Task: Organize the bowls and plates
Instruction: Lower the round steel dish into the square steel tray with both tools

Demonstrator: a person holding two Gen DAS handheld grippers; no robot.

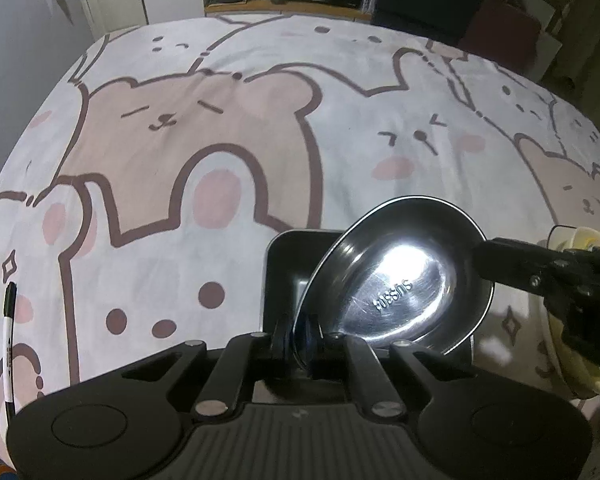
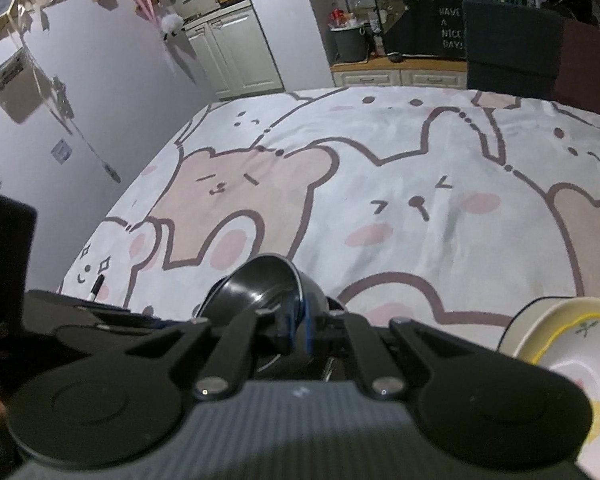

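Note:
A shiny steel bowl point(image 1: 396, 280) hangs tilted, its inside facing the left wrist camera, above a black square dish point(image 1: 284, 256) on the cartoon-bear cloth. My left gripper point(image 1: 298, 336) is shut on the bowl's near rim. My right gripper point(image 1: 485, 251) comes in from the right and pinches the opposite rim. In the right wrist view the steel bowl point(image 2: 260, 284) shows edge-on, with my right gripper point(image 2: 296, 328) shut on its rim between the blue pads. A cream bowl with a yellow rim point(image 2: 560, 344) lies tilted just right of that gripper.
The cream bowl point(image 1: 580, 240) is partly hidden behind the right gripper's arm. A black-and-white pen point(image 1: 9, 312) lies near the cloth's left edge. The bear-print cloth point(image 1: 220, 120) stretches far back. Dark chairs point(image 2: 512, 44) stand at the far edge; a wall runs along the left.

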